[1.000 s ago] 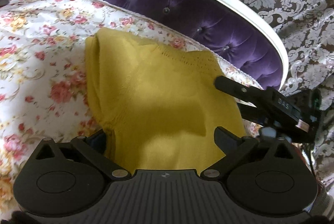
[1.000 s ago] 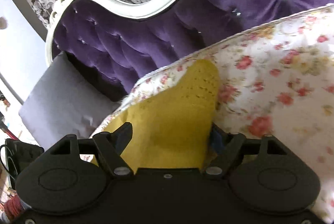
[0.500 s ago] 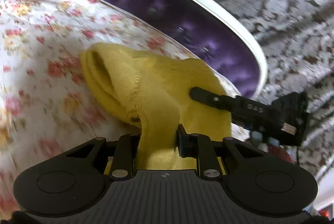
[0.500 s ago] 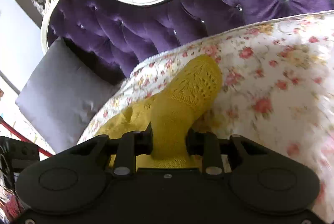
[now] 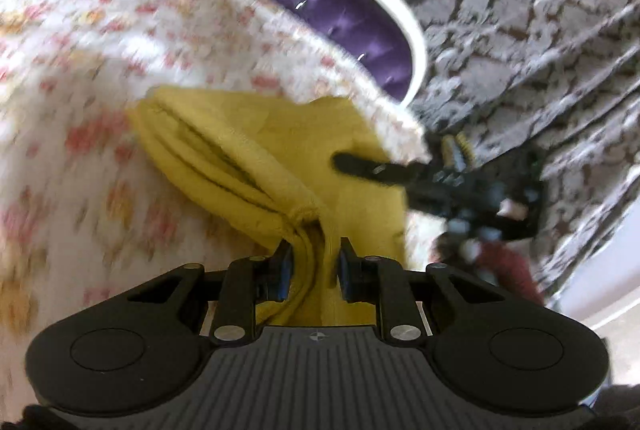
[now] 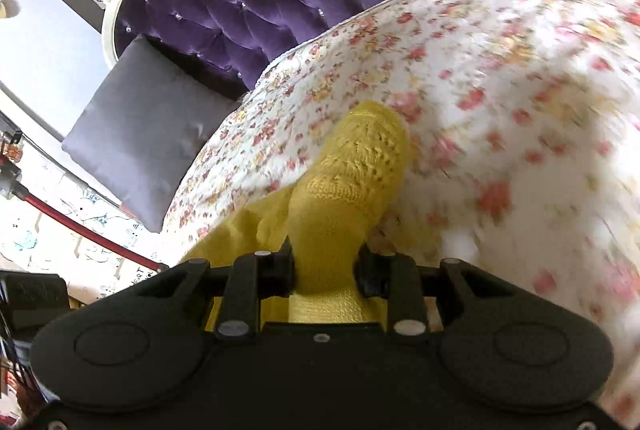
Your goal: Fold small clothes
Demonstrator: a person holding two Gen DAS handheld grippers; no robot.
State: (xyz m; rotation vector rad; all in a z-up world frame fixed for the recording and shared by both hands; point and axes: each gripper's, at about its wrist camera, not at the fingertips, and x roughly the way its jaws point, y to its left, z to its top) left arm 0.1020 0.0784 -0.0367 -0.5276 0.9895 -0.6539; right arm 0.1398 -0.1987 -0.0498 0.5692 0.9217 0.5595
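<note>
While the yellow knitted garment (image 5: pixel 248 165) lies on the floral bedspread (image 5: pixel 80 69), a bunched edge of it is gripped between the jaws of the left gripper (image 5: pixel 312 264), whose blue-lined pads are pressed into the folds; from that grip the fabric is drawn out in long ridges toward the left, and the rest is spread flat behind; at the far right of the left wrist view the right gripper (image 5: pixel 460 185) is seen, one dark finger laid over the garment's far corner; in the right wrist view the right gripper (image 6: pixel 324 266) is clamped on a thick gathered part of the yellow knitted garment (image 6: pixel 356 165), its openwork-patterned end resting on the floral bedspread (image 6: pixel 500 89) just ahead; a purple tufted headboard (image 6: pixel 248 13) with a white frame is seen beyond the bed, a grey cushion (image 6: pixel 136 125) propped beside it; much of both views is smeared by blur.
</note>
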